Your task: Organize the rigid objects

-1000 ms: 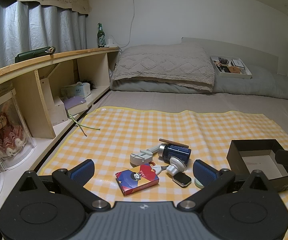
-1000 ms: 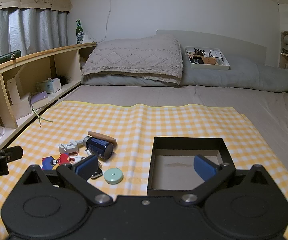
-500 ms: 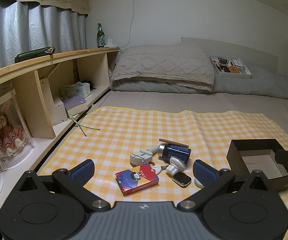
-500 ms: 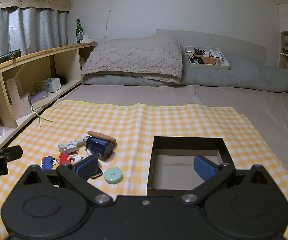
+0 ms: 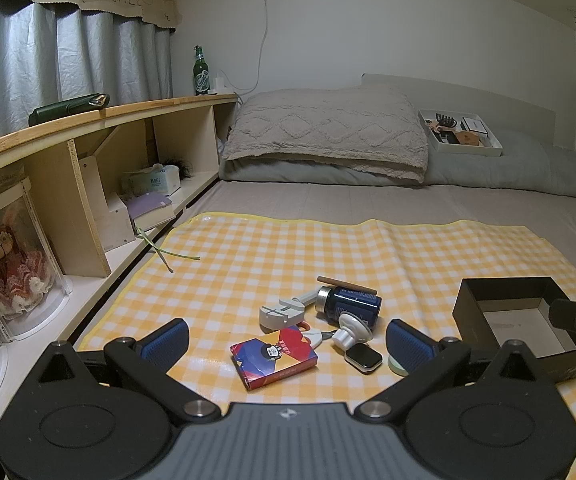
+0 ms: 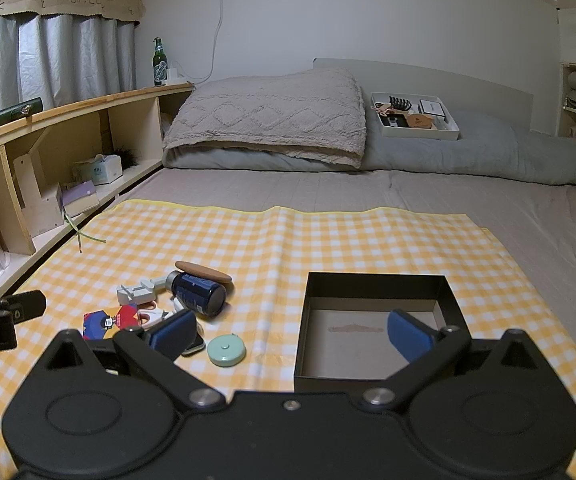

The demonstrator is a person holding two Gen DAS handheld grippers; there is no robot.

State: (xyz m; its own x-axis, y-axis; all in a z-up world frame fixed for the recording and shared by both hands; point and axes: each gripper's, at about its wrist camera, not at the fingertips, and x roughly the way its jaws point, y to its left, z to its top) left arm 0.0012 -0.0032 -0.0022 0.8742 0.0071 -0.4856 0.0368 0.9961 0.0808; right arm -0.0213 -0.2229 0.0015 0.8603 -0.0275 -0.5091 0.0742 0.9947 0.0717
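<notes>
Left wrist view, change: nothing has shifted over the last second; the left gripper hangs in the same spot above the yellow checked mat, fingers spread wide and empty.
Left wrist view, objects: the pile lies between and just beyond the fingers: a card box nearest, a grey clamp tool, a dark blue can on its side with a brown stick behind it, a white round mount, a small black device, and a mint disc partly hidden by the right finger.
Left wrist view, target: the black box sits open to the right, well apart from the pile, nothing visible inside it.
Right wrist view, change: equally still; the right gripper hovers low, fingers spread, gripping nothing.
Right wrist view, layout: the black box lies just ahead under the right finger; the mint disc and dark blue can lie to its left.
Meaning: no item appears moved yet; judging by the stillness, sorting has not begun, and the card box looks the easiest first pick.
</notes>
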